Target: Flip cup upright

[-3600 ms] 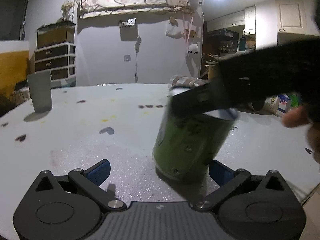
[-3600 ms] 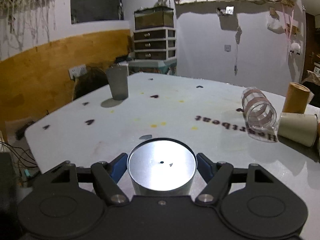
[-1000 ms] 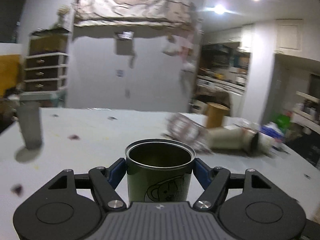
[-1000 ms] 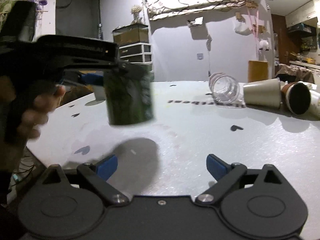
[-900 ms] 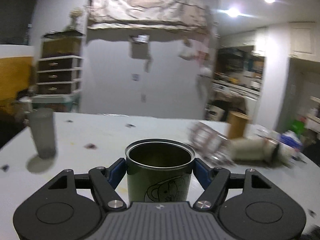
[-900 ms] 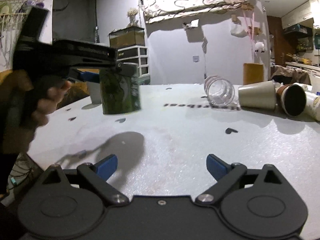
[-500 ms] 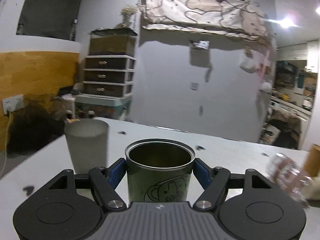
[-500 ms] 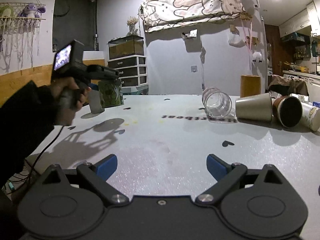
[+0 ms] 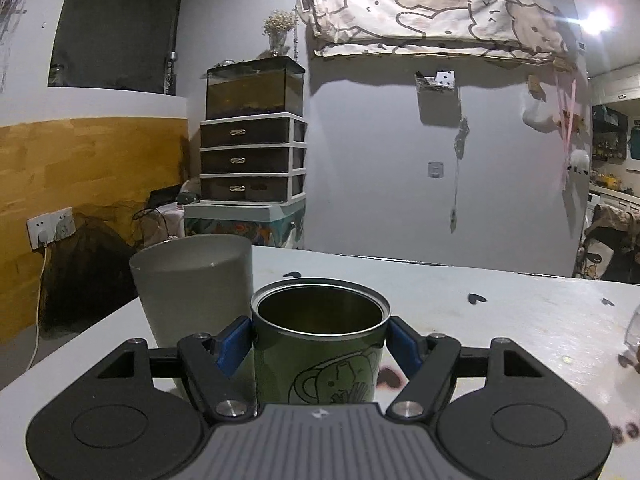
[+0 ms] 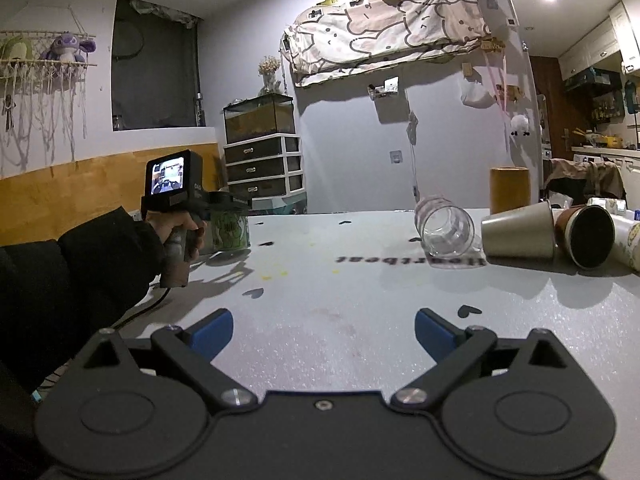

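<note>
My left gripper (image 9: 320, 340) is shut on a green metal cup (image 9: 320, 344) with a cartoon drawing. The cup is upright, mouth up, and empty. In the right wrist view the same green cup (image 10: 230, 230) is at the table's far left in the left gripper (image 10: 224, 204), low at the table surface; I cannot tell if it touches. My right gripper (image 10: 324, 330) is open and empty above the near middle of the table (image 10: 340, 280).
A grey upright tumbler (image 9: 192, 280) stands right beside the green cup on its left. At the right lie a clear glass (image 10: 446, 226), a beige cup (image 10: 520, 232), a brown cup (image 10: 588, 236) and a white cup (image 10: 628, 240). A tan cylinder (image 10: 510, 188) stands behind them.
My left gripper has carried the upright green cup left across the table to beside the grey tumbler and lowered it. My right gripper has stayed open and nearly still.
</note>
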A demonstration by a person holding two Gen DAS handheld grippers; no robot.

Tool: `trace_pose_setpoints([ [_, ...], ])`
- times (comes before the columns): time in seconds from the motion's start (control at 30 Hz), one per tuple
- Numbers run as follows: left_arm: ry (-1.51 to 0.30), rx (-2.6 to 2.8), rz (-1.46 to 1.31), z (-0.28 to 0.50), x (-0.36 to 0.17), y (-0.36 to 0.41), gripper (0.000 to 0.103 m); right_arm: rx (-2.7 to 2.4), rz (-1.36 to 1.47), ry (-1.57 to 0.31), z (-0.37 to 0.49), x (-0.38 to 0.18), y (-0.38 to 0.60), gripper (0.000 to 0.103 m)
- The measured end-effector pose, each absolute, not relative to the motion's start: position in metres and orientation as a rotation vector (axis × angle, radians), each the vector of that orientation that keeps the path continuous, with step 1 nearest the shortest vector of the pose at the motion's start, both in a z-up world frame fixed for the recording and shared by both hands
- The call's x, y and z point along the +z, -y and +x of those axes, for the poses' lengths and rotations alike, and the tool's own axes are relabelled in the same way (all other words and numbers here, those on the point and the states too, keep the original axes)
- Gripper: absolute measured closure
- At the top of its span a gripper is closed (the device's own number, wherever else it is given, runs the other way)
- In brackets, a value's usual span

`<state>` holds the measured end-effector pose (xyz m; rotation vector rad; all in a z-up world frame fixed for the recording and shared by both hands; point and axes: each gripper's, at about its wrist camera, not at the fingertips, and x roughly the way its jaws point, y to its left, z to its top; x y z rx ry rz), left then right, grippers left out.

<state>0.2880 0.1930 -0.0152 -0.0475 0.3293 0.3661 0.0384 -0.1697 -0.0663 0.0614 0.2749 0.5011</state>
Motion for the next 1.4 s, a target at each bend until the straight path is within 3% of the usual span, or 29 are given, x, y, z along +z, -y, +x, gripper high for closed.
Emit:
trace_pose_setpoints([
  [0.27,-0.347,0.387,-0.102,0.288,-0.022,-0.198,0.028,0.495,0.074,-0.276,0.038,-0.066,0.171,0.004],
  [0.37,-0.364,0.369,-0.149,0.281,-0.019,-0.199,0.008,0.492,0.074,-0.276,0.039,-0.065,0.172,0.004],
  [0.53,-0.369,0.287,-0.119,0.249,-0.01,-0.186,0.007,0.484,0.073,-0.255,0.038,-0.06,0.174,0.004],
  [0.67,-0.337,0.214,-0.059,0.202,0.003,-0.166,0.0,0.482,0.07,-0.232,0.041,-0.054,0.175,0.005],
  [1.07,-0.232,0.168,-0.012,0.072,0.022,-0.116,0.0,0.474,0.036,-0.174,0.05,-0.031,0.166,0.005],
  [1.4,-0.264,0.153,-0.016,0.009,-0.001,-0.083,0.0,0.481,-0.02,-0.183,0.058,-0.03,0.153,0.004],
])
